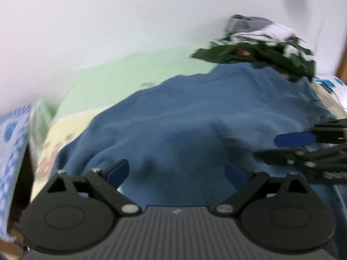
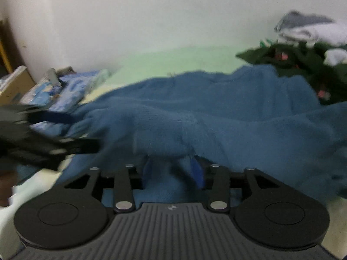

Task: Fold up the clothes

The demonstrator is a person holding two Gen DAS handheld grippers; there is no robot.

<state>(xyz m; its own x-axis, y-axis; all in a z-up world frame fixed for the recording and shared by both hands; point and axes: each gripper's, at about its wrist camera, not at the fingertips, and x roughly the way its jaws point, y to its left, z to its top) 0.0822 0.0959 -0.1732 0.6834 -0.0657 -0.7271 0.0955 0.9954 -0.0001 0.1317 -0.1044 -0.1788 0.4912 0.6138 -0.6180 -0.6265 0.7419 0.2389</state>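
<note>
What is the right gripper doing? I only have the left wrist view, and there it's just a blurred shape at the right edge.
Observer: In its own view the right gripper is closed on a fold of the blue sweater.
Operator: Is there anything to the left of the sweater? I see only a blue-patterned edge.
Observer: The right wrist view shows a heap of blue-and-white patterned packets with a cardboard box behind them.
Operator: And the left gripper, seen from the other side?
Observer: The left gripper comes in blurred from the left, low over the sweater's near edge; its jaws stand open in its own view.
</note>
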